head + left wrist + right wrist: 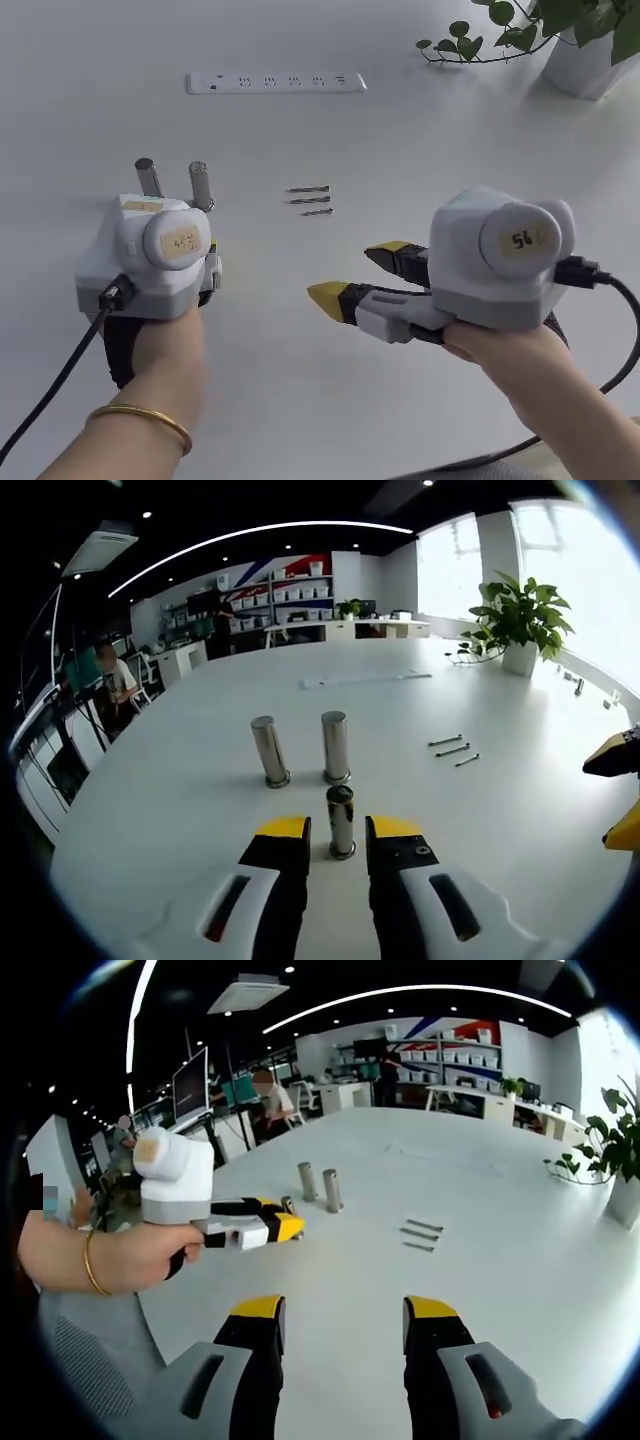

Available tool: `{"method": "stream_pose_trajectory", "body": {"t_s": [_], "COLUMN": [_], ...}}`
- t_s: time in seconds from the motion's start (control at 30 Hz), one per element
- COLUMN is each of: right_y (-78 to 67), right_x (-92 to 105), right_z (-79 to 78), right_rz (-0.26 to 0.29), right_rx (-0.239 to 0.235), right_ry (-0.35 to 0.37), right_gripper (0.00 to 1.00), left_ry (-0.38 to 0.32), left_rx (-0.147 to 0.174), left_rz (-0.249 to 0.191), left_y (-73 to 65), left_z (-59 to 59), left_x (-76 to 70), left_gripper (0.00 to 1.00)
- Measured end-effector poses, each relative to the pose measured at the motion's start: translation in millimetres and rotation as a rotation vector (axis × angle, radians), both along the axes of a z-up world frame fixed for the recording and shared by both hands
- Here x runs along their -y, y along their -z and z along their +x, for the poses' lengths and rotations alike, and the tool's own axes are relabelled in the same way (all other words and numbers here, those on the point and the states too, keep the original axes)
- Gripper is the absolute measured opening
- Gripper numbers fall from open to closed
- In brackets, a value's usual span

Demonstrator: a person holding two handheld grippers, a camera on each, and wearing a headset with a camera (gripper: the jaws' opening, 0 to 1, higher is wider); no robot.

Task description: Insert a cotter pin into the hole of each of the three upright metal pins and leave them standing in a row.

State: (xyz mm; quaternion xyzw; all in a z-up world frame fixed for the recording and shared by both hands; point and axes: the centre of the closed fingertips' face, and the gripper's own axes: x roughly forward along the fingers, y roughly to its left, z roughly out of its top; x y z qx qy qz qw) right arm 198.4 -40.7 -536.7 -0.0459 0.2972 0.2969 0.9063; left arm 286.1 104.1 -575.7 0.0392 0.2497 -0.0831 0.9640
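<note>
Three upright metal pins stand on the white table. In the left gripper view two of them (268,750) (335,745) stand side by side farther off. The nearest pin (341,820) stands between the jaws of my left gripper (340,830), which is open, with a thin gap on each side of the pin. The left gripper's body hides this pin in the head view, where the other two (148,177) (200,185) show. Three cotter pins (310,200) lie flat to the right of them. My right gripper (358,272) hovers open and holds nothing, right of the left gripper.
A white power strip (275,83) lies at the far side of the table. A potted plant (580,40) stands at the far right corner. Cables trail from both grippers toward the near edge. People and desks are far behind the table.
</note>
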Motion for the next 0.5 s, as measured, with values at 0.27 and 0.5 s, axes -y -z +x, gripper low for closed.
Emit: {"method": "stream_pose_trajectory", "body": {"t_s": [0.27,0.5], "right_y": [-3.5,-3.5], "right_x": [-0.5,-4.3], "right_z": [13.1,30.8], "right_rz": [-0.025,-0.084], "right_rx": [-0.014,-0.014], "right_ry": [-0.072,-0.163], "right_gripper": [0.4,0.35], "left_ry": [0.102,0.213], "left_rx": [0.013,0.025], "left_rz": [-0.02,-0.041], "left_y": [-10.7,-19.6], "left_z": [-6.7,-15.6], "left_x": [2.1,-3.0], "left_gripper": [0.42,0.56]}}
